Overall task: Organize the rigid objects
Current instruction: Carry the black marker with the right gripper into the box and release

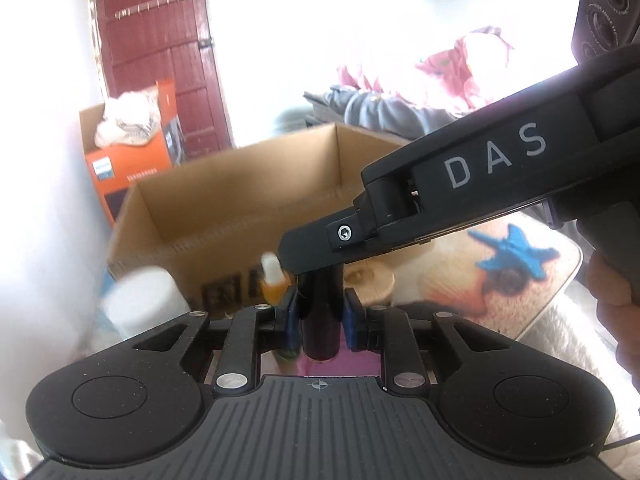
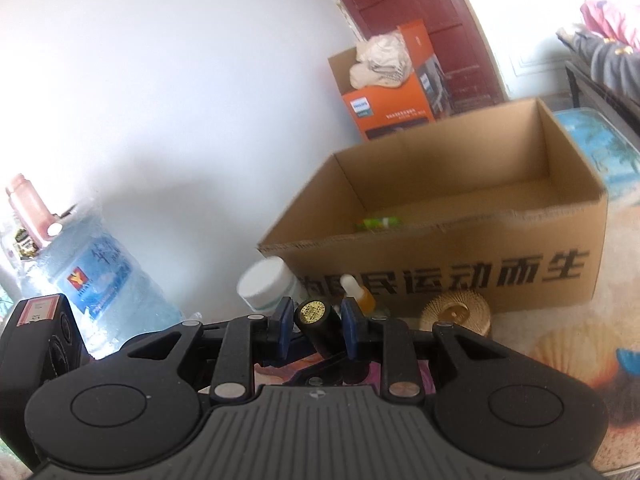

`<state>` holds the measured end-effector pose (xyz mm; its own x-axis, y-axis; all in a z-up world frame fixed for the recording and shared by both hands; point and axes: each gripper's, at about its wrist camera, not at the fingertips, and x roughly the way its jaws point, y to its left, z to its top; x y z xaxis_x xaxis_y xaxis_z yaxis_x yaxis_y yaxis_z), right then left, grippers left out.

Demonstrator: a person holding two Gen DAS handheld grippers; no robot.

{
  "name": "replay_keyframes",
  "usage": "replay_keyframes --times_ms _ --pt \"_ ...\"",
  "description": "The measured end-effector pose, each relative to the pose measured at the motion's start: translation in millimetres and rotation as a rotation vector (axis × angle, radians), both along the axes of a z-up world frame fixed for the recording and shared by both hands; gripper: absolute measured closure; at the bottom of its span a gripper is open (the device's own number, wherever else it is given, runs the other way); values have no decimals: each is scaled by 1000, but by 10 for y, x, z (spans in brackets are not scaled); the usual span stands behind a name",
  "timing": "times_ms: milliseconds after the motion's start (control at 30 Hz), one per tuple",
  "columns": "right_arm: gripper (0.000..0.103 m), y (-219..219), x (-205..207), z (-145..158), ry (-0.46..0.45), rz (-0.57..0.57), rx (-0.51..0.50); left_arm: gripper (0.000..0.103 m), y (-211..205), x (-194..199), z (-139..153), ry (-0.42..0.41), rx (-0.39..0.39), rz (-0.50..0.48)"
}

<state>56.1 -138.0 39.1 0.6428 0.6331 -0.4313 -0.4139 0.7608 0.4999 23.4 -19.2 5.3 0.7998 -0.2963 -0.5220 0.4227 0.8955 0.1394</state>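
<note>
A dark cylindrical tube (image 1: pixel 319 340) with a gold-stamped end (image 2: pixel 314 312) is held off the surface by both grippers. My left gripper (image 1: pixel 322 320) has its blue pads (image 1: pixel 291 322) pressed on the tube's lower part. My right gripper (image 1: pixel 320 276) reaches in from the right and clamps the same tube higher up. In the right wrist view, the right gripper (image 2: pixel 316 322) is shut on the tube (image 2: pixel 325 334) just under the gold end. The left gripper's body (image 2: pixel 36 340) shows at the left edge there.
An open cardboard box (image 2: pixel 440 208) stands just ahead, a green item (image 2: pixel 376 223) inside. Before it stand a white jar (image 2: pixel 268 280), an orange dropper bottle (image 2: pixel 360 294) and a gold woven disc (image 2: pixel 456 312). A water jug (image 2: pixel 92 272) is at left, a starfish mat (image 1: pixel 512 256) at right.
</note>
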Motion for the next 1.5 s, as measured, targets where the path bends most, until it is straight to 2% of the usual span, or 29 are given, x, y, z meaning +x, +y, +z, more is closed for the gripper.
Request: replay_keyframes --times_ms 267,400,500,667,833,933,1067,1233,1500 --pt "75 53 144 525 -93 50 57 82 83 117 567 -61 45 3" --pt "75 118 499 754 -90 73 61 82 141 438 812 -26 53 -4" --pt "75 127 874 795 -40 95 89 82 178 772 908 27 65 -3" --pt "75 190 1628 561 134 126 104 82 129 1412 750 151 137 54" --pt "76 324 2268 35 378 169 129 82 166 2037 360 400 132 70" --pt "76 426 2538 -231 472 178 100 82 169 2242 150 468 173 89" --pt "76 542 2749 -477 541 189 66 82 243 2417 2 528 191 100" --pt "76 649 2910 -647 609 193 34 82 255 2578 -125 595 210 118" --pt "76 817 3132 -738 661 186 20 78 248 2702 -130 585 225 135"
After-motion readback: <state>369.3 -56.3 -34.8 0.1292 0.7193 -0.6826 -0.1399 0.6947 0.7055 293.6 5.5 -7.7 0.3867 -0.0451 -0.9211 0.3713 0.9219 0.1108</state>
